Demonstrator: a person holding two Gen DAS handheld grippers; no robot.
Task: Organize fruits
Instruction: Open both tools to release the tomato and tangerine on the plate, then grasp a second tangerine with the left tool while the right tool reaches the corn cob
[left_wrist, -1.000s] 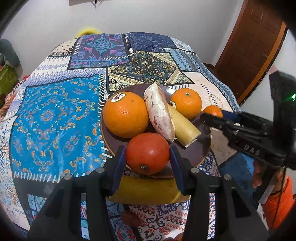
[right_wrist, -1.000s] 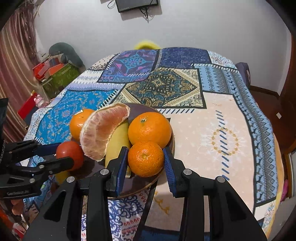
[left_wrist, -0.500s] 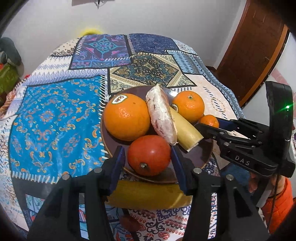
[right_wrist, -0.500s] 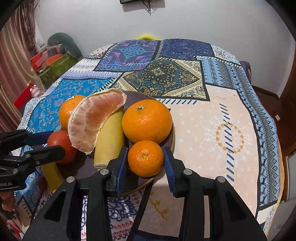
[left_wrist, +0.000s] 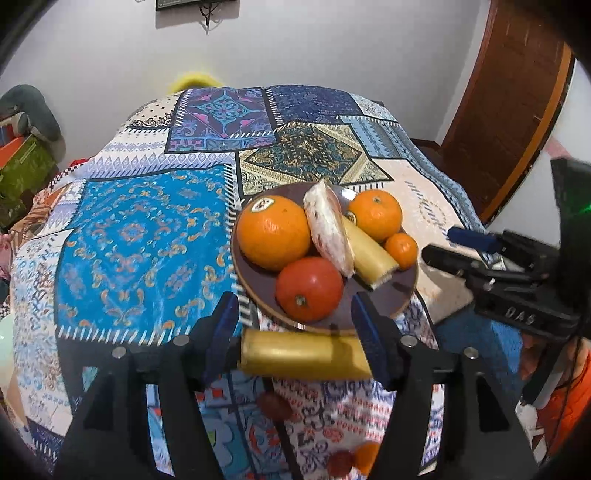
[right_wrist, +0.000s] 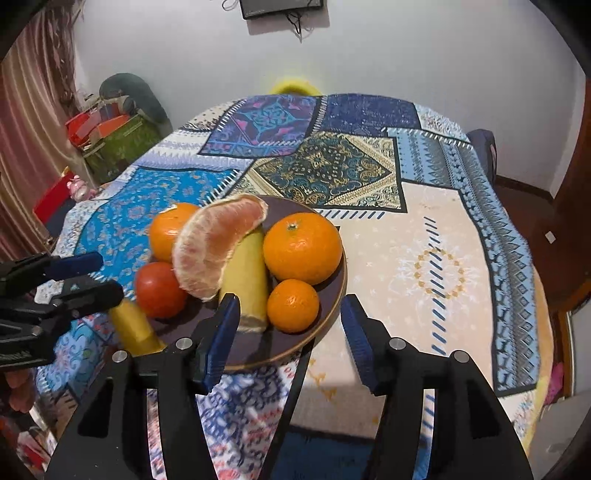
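Both tongs opening, grasping nothing: left tongs (left_wrist: 297, 326), right tongs (right_wrist: 290, 332). Tomato (left_wrist: 309, 288) and small mandarin (right_wrist: 293, 311) just ahead, unsupported near plate (right_wrist: 328, 317) rim. Risk of rolling off if nudged.

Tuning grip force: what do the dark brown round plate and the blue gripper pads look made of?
Dark brown round plate: probably glazed ceramic or glass; smooth, glossy, lighter thin rim. Blue gripper pads: likely rubber or soft plastic; matte, finely ribbed faces.

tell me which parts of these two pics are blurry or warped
Left wrist view: the banana piece lying off the plate is smeared, and the tablecloth bulges with fisheye curvature. Right wrist view: the cloth just below the plate is streaked with motion blur, the fruit on it fairly sharp; dark vignette in the corners of both.
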